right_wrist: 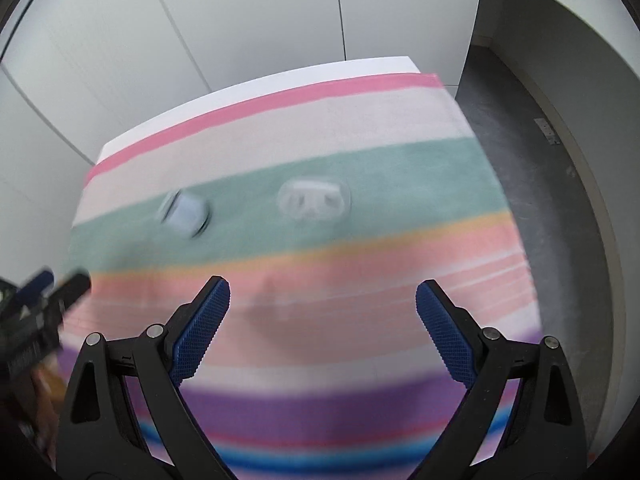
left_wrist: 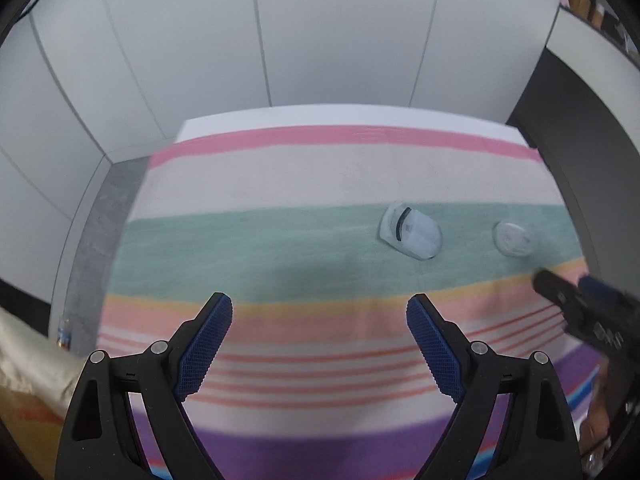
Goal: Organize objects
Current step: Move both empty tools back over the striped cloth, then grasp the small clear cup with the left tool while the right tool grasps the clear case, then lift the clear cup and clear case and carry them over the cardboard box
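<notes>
Both grippers are over the striped cloth with nothing between their blue pads. My left gripper has its jaws spread wide, tilted down toward the pink and orange bands. My right gripper stands just as wide apart, also empty.

From the left gripper, a clear plastic case with a dark curved strip inside lies ahead and to the right, on the green band, well clear of the pads. Further right on the same band sits a small round clear lid, apart from the case. I see the right gripper's black tip at the far right edge, just short of that lid.

From the right gripper, the same case lies ahead to the left, blurred. The round clear piece lies almost straight ahead on the green band; I cannot make out its detail. At the lower left edge I see the left gripper, blurred too.

White wall panels stand behind the cloth.
</notes>
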`<state>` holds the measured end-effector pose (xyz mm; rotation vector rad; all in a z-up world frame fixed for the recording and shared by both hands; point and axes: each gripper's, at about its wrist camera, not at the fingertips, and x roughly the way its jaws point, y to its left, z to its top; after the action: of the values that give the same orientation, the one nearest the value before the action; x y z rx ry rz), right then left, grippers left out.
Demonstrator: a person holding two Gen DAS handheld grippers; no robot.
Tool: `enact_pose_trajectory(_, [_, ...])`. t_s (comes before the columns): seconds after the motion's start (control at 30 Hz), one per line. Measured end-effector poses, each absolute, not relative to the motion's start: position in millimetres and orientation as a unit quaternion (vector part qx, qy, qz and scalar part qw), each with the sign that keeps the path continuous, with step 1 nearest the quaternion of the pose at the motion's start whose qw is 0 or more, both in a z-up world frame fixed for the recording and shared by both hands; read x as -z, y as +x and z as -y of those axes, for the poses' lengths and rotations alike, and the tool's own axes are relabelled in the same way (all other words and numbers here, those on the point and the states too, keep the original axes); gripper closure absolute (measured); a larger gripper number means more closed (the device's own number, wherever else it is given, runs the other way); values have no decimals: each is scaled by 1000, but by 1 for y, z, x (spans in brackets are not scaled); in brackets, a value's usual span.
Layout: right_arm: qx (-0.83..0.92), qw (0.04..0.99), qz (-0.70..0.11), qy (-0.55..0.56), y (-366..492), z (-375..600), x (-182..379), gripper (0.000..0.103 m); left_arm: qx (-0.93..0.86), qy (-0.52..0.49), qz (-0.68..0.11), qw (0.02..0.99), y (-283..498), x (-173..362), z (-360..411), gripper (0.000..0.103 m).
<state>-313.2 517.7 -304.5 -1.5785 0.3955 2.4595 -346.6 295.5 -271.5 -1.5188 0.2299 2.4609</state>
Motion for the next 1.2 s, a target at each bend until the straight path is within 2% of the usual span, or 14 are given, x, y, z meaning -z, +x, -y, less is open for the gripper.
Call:
enact_pose_trajectory(0.2, [-815,101,-152,-549,-365,-526,348,6,-837,-507,-114,173,-362,298,-337,13])
enact_pose_trajectory(0.27, [-824,110,-134,-540,-372,-523,350,7,-831,-504,-123,202,-366,304,-351,13])
enact_pose_trajectory(0.33, [-830,118,-105,-536,-375,-518,349,21,-822,-506,-132,223,-372,316,-365,13])
enact_pose_trajectory(0.37, [-832,131,-80,-533,-374,-515,347,42,-819,-511,-138,223,-376,322,-370,13])
enact_pose_trajectory(0.43, [-833,130,-79,-533,-370,-516,344,42,-820,-512,-142,213,-384,332,-378,11])
enact_pose_trajectory(0.53, [-831,133,-79,-534,-364,-519,343,43,-829,-506,-122,203,-395,335,-385,15])
enact_pose_trajectory(0.67, [-835,123,-69,-532,-358,-516,340,43,-836,-505,-115,178,-400,331,-395,44])
enact_pose_trajectory(0.97, [-838,105,-38,-534,-348,-512,320,43,-823,-535,-125,147,-393,329,-400,44])
enact_pose_trajectory(1.2, [-846,100,-27,-522,-335,-499,277,43,-829,-535,-106,123,-388,290,-382,44])
